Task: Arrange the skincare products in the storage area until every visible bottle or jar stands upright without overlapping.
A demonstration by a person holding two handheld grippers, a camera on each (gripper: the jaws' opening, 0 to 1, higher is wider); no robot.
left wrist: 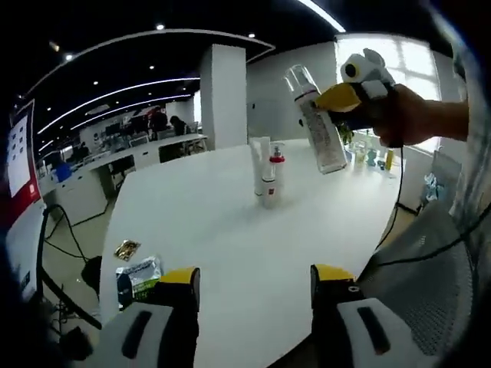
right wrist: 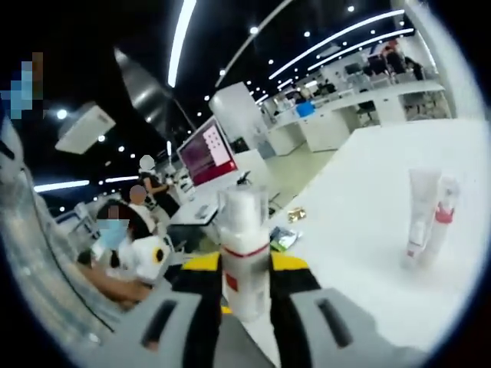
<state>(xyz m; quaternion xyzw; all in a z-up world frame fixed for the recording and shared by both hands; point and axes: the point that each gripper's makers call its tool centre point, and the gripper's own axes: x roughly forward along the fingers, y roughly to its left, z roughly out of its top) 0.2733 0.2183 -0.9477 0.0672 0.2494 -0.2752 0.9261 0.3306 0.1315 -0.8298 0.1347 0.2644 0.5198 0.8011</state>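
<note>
Two skincare items stand upright and just beside each other near the middle of the white worktop: a white tube and a slim bottle with a red collar, so close in the left gripper view that they may be touching. The same pair shows at the right of the right gripper view, tube and red-collared bottle side by side.

A third product, a clear-capped pump bottle, is off the worktop, held tilted in the air by the right gripper above and beyond the standing pair. In the right gripper view this bottle sits clamped between the yellow-tipped jaws, its red band just above them and its clear cap pointing away from the camera.

The left gripper is low over the near edge of the worktop, jaws wide apart with nothing between them, well apart from the standing pair. Near its left jaw lie a green-and-white sachet and a small gold packet, flat on the worktop
</note>
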